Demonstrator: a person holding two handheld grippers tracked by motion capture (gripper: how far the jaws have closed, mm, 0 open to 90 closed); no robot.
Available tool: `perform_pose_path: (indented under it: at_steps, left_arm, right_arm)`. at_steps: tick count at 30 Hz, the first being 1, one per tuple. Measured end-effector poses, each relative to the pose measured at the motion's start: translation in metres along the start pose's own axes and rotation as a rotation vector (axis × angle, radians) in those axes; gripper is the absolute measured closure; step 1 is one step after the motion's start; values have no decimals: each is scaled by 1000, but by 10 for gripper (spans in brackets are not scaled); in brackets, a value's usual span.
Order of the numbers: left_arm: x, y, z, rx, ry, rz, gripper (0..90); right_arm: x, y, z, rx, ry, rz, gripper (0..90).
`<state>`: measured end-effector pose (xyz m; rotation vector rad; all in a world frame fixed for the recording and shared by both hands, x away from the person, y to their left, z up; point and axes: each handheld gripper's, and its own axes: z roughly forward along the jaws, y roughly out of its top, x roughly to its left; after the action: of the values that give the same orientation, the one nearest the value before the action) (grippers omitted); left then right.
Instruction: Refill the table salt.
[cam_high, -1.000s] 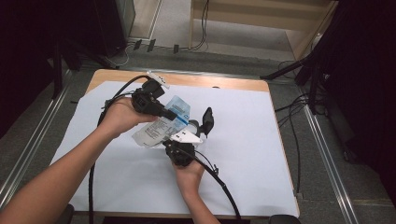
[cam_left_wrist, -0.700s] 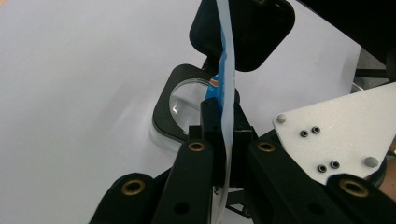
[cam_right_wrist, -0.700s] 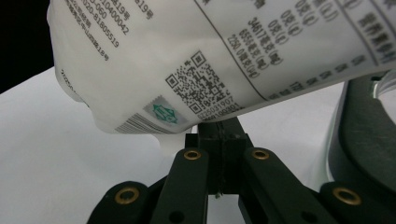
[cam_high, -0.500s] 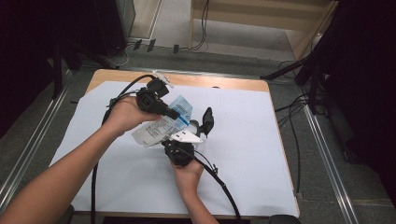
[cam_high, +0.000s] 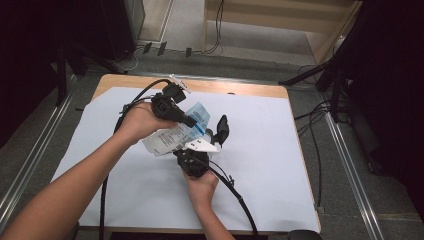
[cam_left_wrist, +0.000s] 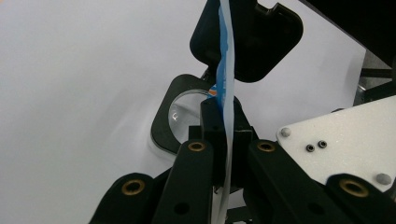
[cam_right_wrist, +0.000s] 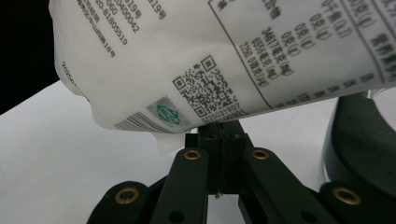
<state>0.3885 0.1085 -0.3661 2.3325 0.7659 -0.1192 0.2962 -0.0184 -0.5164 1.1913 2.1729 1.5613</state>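
A white plastic pouch (cam_high: 172, 135) with a blue top and black print hangs between both grippers above the white sheet (cam_high: 280, 150). My left gripper (cam_high: 194, 122) comes in from the upper left and is shut on the pouch's blue end. In the left gripper view the pouch (cam_left_wrist: 226, 88) runs edge-on between the closed jaws of the left gripper (cam_left_wrist: 223, 119). My right gripper (cam_high: 189, 144) reaches up from below and is shut on the pouch's lower edge. In the right gripper view the pouch (cam_right_wrist: 210, 60) shows a QR code and barcode just above the right gripper (cam_right_wrist: 219, 135).
A black object with a round lens (cam_high: 221, 129) stands right of the pouch; the lens (cam_left_wrist: 184, 114) shows behind the jaws. The table's wooden edge (cam_high: 235, 89) runs along the back. Cables (cam_high: 235, 195) trail from both grippers toward the front.
The left hand has shifted slightly with the pouch's blue end. The right hand has kept still, and both grips hold.
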Motion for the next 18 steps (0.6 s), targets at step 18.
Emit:
perform_pose_path:
  at_steps: [18]
  left_arm:
    - [-1, 6, 6, 18, -11, -3, 900]
  right_arm:
    - [3, 0, -1, -23, 14, 12, 900]
